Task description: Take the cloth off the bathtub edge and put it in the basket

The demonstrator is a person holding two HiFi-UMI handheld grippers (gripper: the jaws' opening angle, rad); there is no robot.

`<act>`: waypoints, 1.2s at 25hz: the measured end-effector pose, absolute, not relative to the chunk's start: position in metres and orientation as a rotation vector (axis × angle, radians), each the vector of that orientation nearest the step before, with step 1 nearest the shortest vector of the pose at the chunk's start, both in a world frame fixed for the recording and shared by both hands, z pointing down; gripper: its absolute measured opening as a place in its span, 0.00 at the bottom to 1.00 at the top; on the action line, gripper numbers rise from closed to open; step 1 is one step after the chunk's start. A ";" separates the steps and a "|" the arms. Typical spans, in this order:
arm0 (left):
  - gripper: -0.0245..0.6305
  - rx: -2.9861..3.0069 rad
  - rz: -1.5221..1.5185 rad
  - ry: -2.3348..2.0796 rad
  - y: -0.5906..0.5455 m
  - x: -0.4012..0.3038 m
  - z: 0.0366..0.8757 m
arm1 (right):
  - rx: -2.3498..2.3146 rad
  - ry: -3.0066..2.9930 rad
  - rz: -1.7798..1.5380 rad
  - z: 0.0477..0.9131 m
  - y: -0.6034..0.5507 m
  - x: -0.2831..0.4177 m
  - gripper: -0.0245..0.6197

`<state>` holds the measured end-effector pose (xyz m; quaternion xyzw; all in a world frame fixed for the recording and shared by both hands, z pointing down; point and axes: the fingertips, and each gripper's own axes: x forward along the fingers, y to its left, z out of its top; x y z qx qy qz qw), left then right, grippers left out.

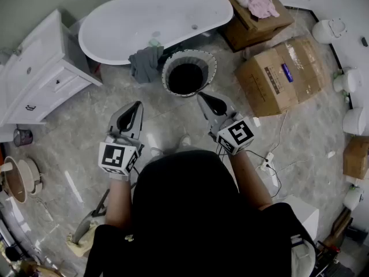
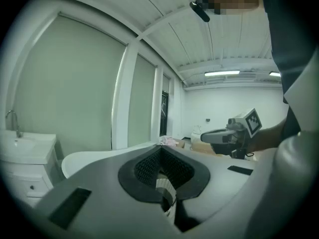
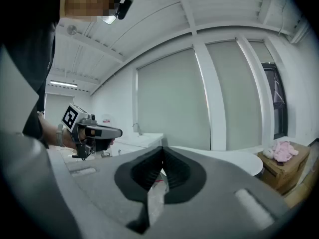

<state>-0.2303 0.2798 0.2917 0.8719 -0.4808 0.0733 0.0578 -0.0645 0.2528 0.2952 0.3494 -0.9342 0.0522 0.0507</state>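
A grey cloth [image 1: 146,62] hangs over the near rim of the white bathtub [image 1: 155,16], one end trailing toward the floor. Just right of it on the floor stands a round basket [image 1: 188,74] with a pale rim and a dark inside. My left gripper [image 1: 136,106] is held above the floor, short of the cloth, its jaws together and holding nothing. Short of the basket, my right gripper [image 1: 203,97] also has its jaws together with nothing in them. Both gripper views look level over the tub, so cloth and basket are hidden there.
A white vanity cabinet [image 1: 40,74] stands left of the tub. Two cardboard boxes [image 1: 282,77] sit to the right, and the far one has a pink cloth [image 1: 259,2] on it. White toilets [image 1: 330,30] line the right wall. A power strip with cable [image 1: 267,159] lies on the floor.
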 end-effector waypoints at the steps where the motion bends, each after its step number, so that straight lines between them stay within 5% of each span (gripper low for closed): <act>1: 0.06 2.641 0.223 -1.465 0.278 -0.226 0.292 | 1.062 -2.844 0.162 0.297 0.251 -0.060 0.03; 15: 0.06 2.514 0.201 -1.483 0.250 -0.188 0.315 | 1.021 -2.875 0.258 0.319 0.221 -0.014 0.03; 30: 0.06 2.477 0.228 -1.467 0.111 -0.286 0.341 | 1.057 -2.799 0.306 0.332 0.081 -0.097 0.03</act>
